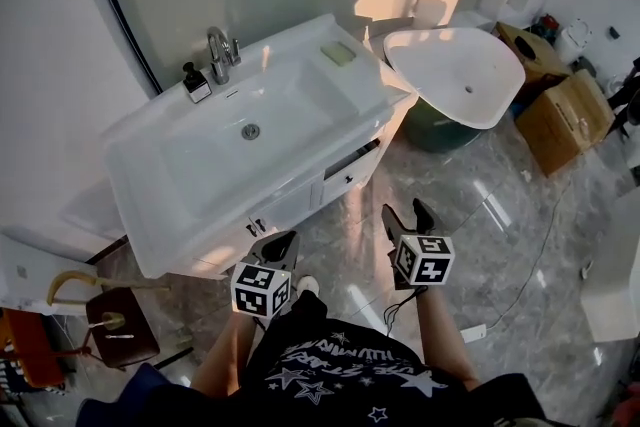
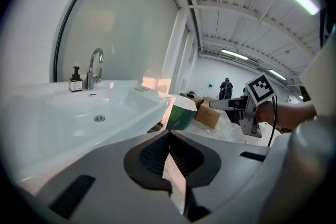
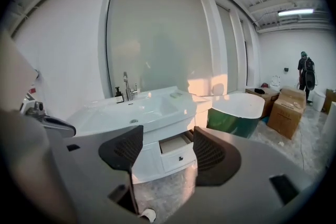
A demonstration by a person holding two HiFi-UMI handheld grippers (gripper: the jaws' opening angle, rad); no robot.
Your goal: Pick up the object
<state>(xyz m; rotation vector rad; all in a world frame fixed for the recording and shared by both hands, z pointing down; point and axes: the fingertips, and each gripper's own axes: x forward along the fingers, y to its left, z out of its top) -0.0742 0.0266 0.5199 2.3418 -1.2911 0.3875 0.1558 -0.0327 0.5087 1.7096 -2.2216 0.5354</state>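
Note:
A white washbasin stands on a vanity against the mirror wall. On its rim sit a small dark soap bottle beside the chrome tap, and a pale green soap bar at the right end. Both grippers hang in front of the vanity, above the floor and short of the basin. My left gripper is shut, its pads pressed together with nothing between them. My right gripper is open, its two dark pads wide apart and empty, looking at the vanity's part-open drawer.
A white tub with a green outside stands right of the vanity. Cardboard boxes lie beyond it. A dark stool is at the lower left. A cable runs over the glossy marble floor. A person stands far off.

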